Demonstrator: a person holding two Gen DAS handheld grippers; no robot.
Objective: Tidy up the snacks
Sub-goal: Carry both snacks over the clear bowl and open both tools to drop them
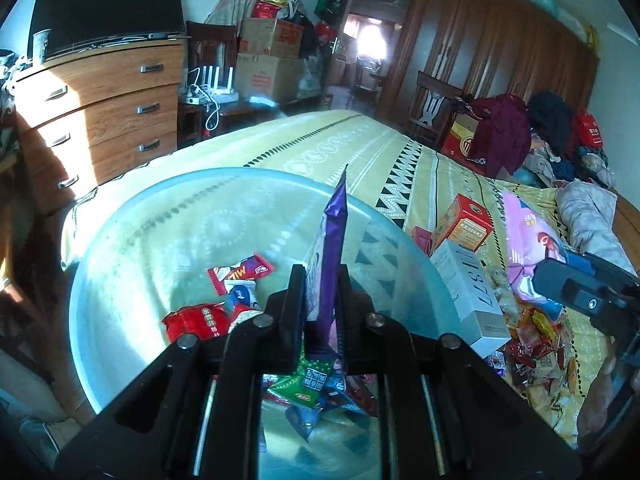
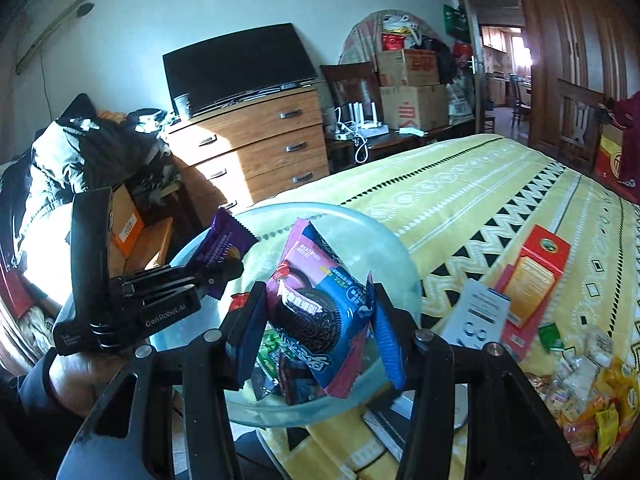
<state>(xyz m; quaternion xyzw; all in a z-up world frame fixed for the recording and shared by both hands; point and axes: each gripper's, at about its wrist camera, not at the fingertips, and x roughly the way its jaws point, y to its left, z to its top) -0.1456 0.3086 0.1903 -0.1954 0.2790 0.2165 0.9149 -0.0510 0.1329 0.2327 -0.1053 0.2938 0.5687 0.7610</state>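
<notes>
Both grippers hang over the clear plastic bowl [image 1: 120, 240], each ready to drop a snack in. The left gripper [image 1: 320, 280] pinches a purple snack packet [image 1: 334, 240] upright between narrow fingers; the right gripper [image 2: 316, 320] clamps a blue-and-pink sandwich-cookie packet [image 2: 320, 312]. Wrapped snacks [image 1: 200, 320] already lie below the fingertips. Next, probably, each opens over the bowl.

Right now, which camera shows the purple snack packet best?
The right wrist view: the purple snack packet shows its broad face, clamped in the left gripper. The left wrist view sees the packet only edge-on between the fingers.
</notes>
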